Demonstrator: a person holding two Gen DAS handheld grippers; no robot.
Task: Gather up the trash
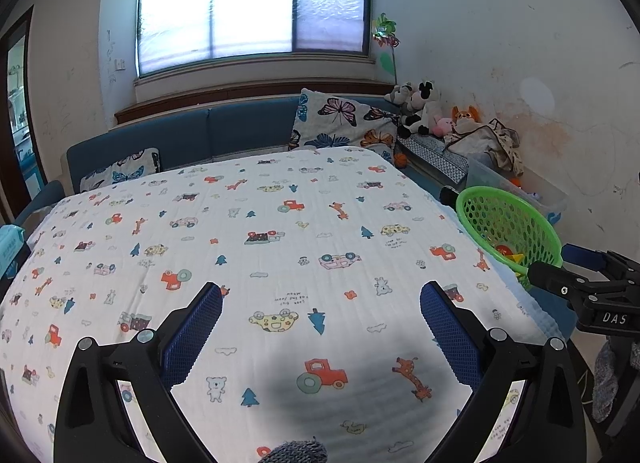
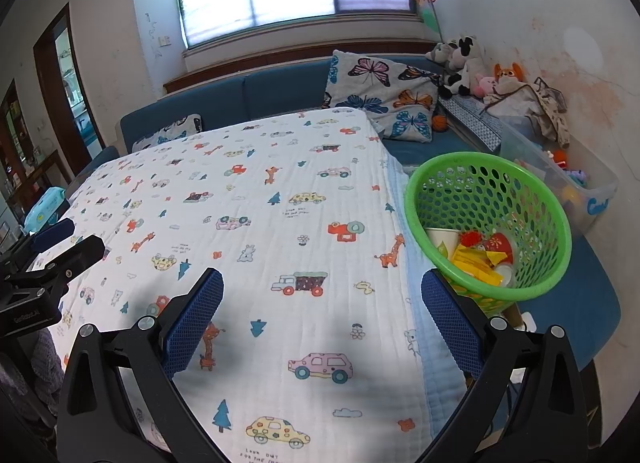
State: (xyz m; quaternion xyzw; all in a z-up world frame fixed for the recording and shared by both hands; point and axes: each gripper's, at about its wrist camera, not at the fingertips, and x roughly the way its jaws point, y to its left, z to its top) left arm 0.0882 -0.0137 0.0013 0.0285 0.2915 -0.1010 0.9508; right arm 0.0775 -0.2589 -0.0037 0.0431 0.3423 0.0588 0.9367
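Note:
A green mesh basket [image 2: 486,225] stands beside the right edge of the bed, tilted toward me, and it shows at the right of the left wrist view as the same basket [image 1: 510,229]. Inside lie a paper cup [image 2: 442,241], yellow wrappers [image 2: 474,261] and red scraps [image 2: 498,247]. My right gripper [image 2: 322,309] is open over the blanket with nothing between its fingers. My left gripper [image 1: 320,323] is open too, above the patterned blanket [image 1: 260,247]. Each gripper shows at the edge of the other's view.
A blue sofa [image 1: 208,135] with butterfly pillows [image 2: 380,95] runs along the far wall under the window. Plush toys [image 2: 464,63] and a clear storage bin [image 2: 560,179] sit at the right. A wipes pack [image 2: 44,209] lies at the left.

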